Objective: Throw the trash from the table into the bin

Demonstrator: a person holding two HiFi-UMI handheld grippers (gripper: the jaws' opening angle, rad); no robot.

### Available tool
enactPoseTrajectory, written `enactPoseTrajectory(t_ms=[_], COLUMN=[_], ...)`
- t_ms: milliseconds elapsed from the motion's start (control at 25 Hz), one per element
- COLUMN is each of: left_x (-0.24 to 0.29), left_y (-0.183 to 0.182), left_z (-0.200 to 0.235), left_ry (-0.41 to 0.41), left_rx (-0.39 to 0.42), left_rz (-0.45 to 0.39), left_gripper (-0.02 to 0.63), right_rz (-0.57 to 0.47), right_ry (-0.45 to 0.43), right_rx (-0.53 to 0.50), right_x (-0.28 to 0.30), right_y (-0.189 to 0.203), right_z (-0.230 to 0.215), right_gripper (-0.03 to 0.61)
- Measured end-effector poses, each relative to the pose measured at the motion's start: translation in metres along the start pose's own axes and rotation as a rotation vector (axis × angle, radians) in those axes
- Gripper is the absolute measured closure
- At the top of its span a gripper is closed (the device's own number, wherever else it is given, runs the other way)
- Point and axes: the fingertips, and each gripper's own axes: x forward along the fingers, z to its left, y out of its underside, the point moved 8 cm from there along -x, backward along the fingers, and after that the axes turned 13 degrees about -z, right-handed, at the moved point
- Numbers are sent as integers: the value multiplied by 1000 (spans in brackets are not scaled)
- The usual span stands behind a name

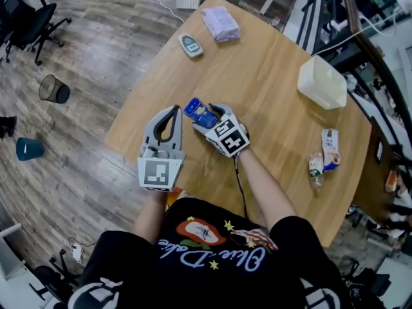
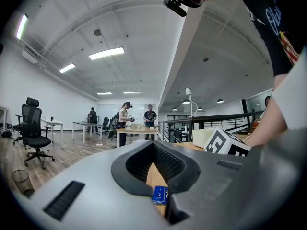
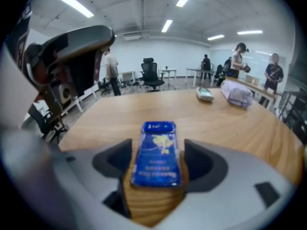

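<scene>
A blue snack packet (image 1: 198, 110) lies flat on the wooden table (image 1: 270, 108) near its front left edge. My right gripper (image 1: 210, 118) points down at it and is open, one jaw on each side of the packet (image 3: 157, 152), and a thin gap shows at each pad. My left gripper (image 1: 174, 111) hovers level just left of the packet, its fingertips meeting, nothing in it. Through its loop I see a corner of the packet (image 2: 159, 194). A black mesh bin (image 1: 53, 89) stands on the floor to the left.
A teal bin (image 1: 29, 149) stands nearer on the floor. Farther on the table lie a purple packet (image 1: 221, 23), a small white and teal item (image 1: 190, 45), a white tub (image 1: 321, 82), and at the right edge a carton (image 1: 330, 148) and a bottle (image 1: 315, 169). Office chairs stand beyond.
</scene>
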Motion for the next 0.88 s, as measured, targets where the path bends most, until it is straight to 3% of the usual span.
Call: enactPoseTrajectory(t_ms=[400, 520, 680, 880], left_x=[-7, -10, -13, -16], left_y=[-1, 1, -1, -4], left_z=[4, 5, 3, 2], left_ry=[-28, -24, -28, -32], left_rx=[-15, -6, -5, -6], left_rz=[2, 0, 0, 7], left_gripper=[603, 603, 603, 603], right_rz=[11, 19, 18, -41], right_ry=[-3, -12, -6, 22], right_rx=[-9, -15, -14, -20], right_x=[1, 2, 0, -9], right_y=[0, -1, -1, -7], right_z=[1, 4, 6, 10], right_gripper=[259, 302, 308, 316])
